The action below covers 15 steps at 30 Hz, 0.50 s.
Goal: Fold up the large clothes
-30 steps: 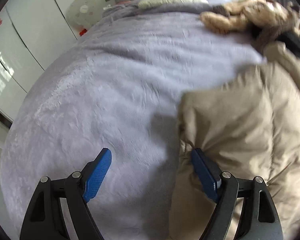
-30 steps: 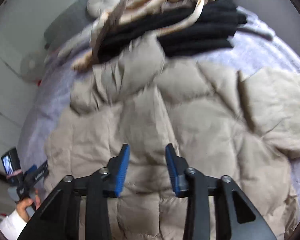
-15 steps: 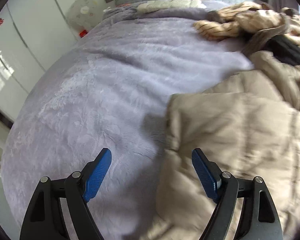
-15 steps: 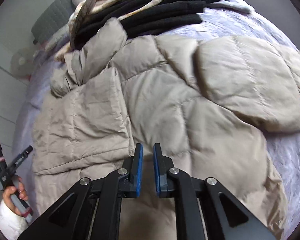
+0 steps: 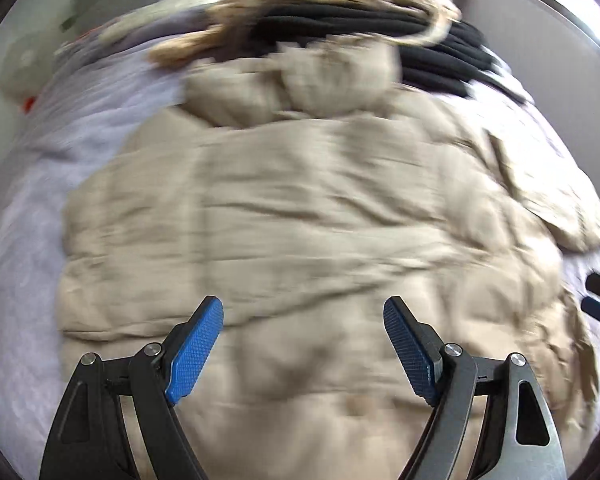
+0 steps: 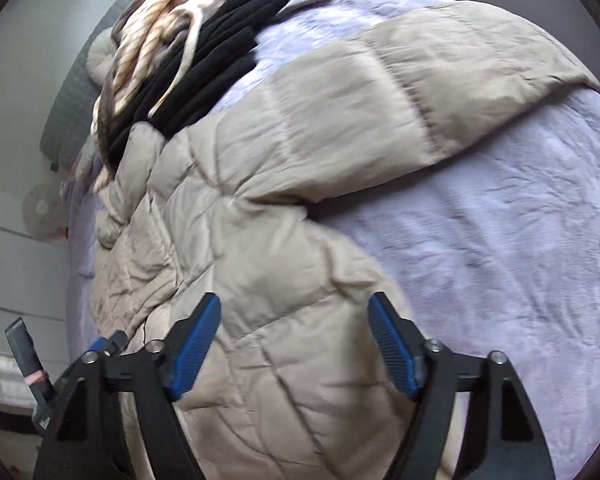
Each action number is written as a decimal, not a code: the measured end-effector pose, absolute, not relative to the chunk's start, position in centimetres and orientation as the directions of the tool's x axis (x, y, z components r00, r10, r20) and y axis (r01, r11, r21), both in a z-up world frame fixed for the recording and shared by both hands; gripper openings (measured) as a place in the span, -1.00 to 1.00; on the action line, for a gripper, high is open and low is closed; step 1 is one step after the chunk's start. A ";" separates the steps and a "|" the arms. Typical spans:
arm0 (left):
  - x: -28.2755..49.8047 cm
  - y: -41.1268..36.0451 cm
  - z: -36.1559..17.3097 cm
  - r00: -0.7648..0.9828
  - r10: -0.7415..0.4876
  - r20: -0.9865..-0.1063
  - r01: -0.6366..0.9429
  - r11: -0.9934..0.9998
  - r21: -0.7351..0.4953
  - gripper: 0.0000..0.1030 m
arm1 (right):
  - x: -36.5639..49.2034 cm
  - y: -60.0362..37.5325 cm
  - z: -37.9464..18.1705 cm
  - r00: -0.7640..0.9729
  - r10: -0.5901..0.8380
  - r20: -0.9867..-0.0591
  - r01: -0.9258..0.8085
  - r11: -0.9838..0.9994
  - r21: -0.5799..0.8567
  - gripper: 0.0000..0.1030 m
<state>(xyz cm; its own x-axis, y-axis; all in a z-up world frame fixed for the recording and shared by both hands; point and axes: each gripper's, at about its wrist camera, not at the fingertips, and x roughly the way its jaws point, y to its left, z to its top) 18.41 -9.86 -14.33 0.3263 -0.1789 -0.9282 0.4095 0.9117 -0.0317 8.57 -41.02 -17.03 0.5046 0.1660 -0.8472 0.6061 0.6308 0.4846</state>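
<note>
A large beige quilted down coat [image 5: 300, 216] lies spread on a lavender bed cover [image 5: 40, 168]. In the left wrist view my left gripper [image 5: 303, 344] hangs open over the coat's lower body, with nothing between its blue pads. In the right wrist view the same coat [image 6: 240, 248] fills the left and middle, and one sleeve [image 6: 400, 92] stretches out to the upper right. My right gripper [image 6: 294, 344] is over the coat's right edge, where it meets the bed cover [image 6: 500, 240]. Its jaws are opening and the pads press on nothing.
A heap of black knitwear [image 6: 204, 64] and a cream striped garment [image 6: 152, 28] lies at the head of the bed, beyond the coat's hood [image 5: 332, 76]. A grey headboard [image 6: 64, 116] and a white fan [image 6: 40, 210] stand behind. The left gripper's handle [image 6: 28, 364] shows at the lower left.
My left gripper swung from the bare bed cover to over the coat. My right gripper went from shut to wide and shifted right to the coat's edge.
</note>
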 end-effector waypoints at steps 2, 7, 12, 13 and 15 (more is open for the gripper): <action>18.0 -11.5 -14.3 0.308 -0.194 -0.931 0.430 0.902 -0.046 0.62 | 8.0 -42.4 -17.2 0.517 0.157 -0.842 0.624 0.603 0.496 0.55; 17.4 -14.9 -14.2 0.289 -0.215 -0.933 0.443 0.894 -0.069 1.00 | 5.5 -46.2 -17.4 0.549 0.128 -0.826 0.659 0.543 0.521 0.76; 16.5 -18.0 -14.1 0.300 -0.202 -0.932 0.473 0.880 -0.039 1.00 | 3.6 -49.3 -17.9 0.575 0.109 -0.811 0.675 0.496 0.546 1.00; 16.4 -18.6 -14.3 0.299 -0.197 -0.934 0.475 0.879 -0.033 1.00 | 3.5 -50.0 -18.1 0.582 0.105 -0.806 0.677 0.486 0.552 1.00; 16.2 -19.6 -14.5 0.292 -0.187 -0.938 0.480 0.877 -0.026 1.00 | 3.1 -51.4 -18.3 0.597 0.085 -0.798 0.686 0.461 0.563 1.00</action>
<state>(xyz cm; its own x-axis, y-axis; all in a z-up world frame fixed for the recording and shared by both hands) 16.22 -19.61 -14.55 0.2923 -0.1872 -0.9378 0.4795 0.8772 -0.0256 3.08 -51.35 -18.31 0.5971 0.0845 -0.7977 0.6863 0.4609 0.5626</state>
